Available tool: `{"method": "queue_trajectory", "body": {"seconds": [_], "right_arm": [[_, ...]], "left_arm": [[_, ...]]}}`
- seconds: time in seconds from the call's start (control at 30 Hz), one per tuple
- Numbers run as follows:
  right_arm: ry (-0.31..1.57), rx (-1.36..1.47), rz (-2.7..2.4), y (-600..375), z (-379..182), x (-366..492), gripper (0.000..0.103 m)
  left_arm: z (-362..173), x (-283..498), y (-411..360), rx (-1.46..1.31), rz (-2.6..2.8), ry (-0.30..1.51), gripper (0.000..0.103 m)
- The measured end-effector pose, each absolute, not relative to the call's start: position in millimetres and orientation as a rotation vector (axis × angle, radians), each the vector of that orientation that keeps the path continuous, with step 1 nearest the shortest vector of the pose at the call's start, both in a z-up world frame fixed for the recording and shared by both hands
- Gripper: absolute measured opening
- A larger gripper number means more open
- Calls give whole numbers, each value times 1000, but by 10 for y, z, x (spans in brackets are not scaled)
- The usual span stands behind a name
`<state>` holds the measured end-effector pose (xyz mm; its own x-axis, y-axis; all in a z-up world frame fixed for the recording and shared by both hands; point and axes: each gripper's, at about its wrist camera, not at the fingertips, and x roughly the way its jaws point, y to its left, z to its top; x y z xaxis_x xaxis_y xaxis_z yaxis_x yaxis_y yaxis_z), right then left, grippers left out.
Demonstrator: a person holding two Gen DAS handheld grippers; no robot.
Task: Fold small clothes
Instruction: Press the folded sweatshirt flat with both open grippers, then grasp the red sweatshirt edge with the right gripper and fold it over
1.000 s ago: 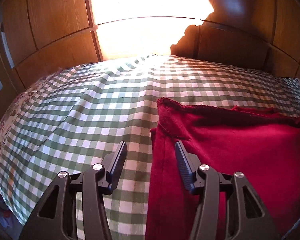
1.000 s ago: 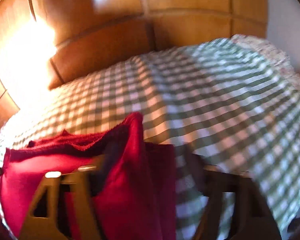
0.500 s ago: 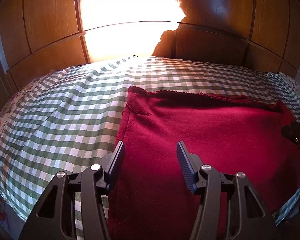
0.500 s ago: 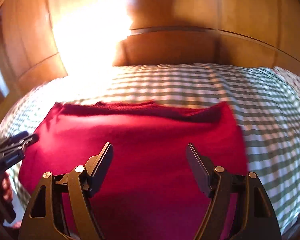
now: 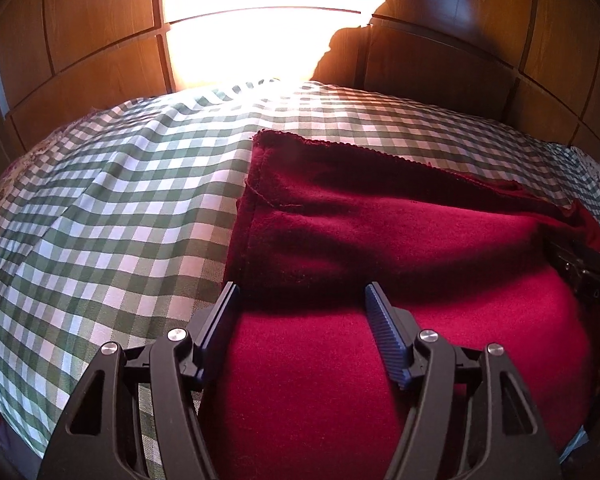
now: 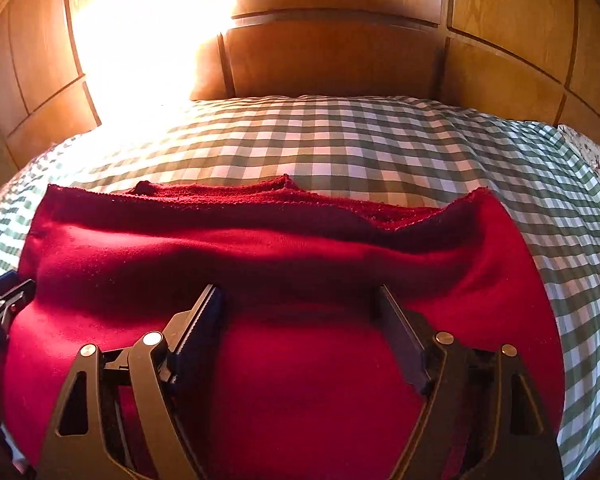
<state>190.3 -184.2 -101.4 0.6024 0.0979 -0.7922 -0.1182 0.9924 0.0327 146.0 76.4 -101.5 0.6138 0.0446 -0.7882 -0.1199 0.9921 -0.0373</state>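
The left gripper hangs spread over the near left part of the red garment, its jaws having just opened further with only flat cloth below. The right gripper is also spread, pinching nothing. The garment lies on the checked bed, below wooden panels.

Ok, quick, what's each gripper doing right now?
Left gripper: jaws open, just widened, above the red garment, gripping nothing.
Right gripper: jaws open over it, gripping nothing.
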Motion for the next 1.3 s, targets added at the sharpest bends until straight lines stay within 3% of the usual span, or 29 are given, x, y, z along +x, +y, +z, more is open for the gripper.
{"method": "queue_trajectory", "body": {"seconds": [0.2, 0.4, 0.67, 1.0, 1.3], "right_arm": [[902, -4, 136, -1859, -972, 1881, 79], [903, 56, 146, -1964, -837, 1763, 89], [887, 143, 24, -2586, -605, 1546, 93], [980, 446, 13, -3545, -816, 1149, 93], [995, 640, 236, -3529, -1017, 965, 96]], "left_arm": [[-903, 1369, 721, -61, 122, 888, 63], [-710, 1218, 720, -57, 129, 835, 63], [-536, 1130, 563, -62, 72, 795, 63], [-691, 1180, 240, -59, -19, 859, 63], [-922, 1296, 9, -21, -47, 917, 68]]}}
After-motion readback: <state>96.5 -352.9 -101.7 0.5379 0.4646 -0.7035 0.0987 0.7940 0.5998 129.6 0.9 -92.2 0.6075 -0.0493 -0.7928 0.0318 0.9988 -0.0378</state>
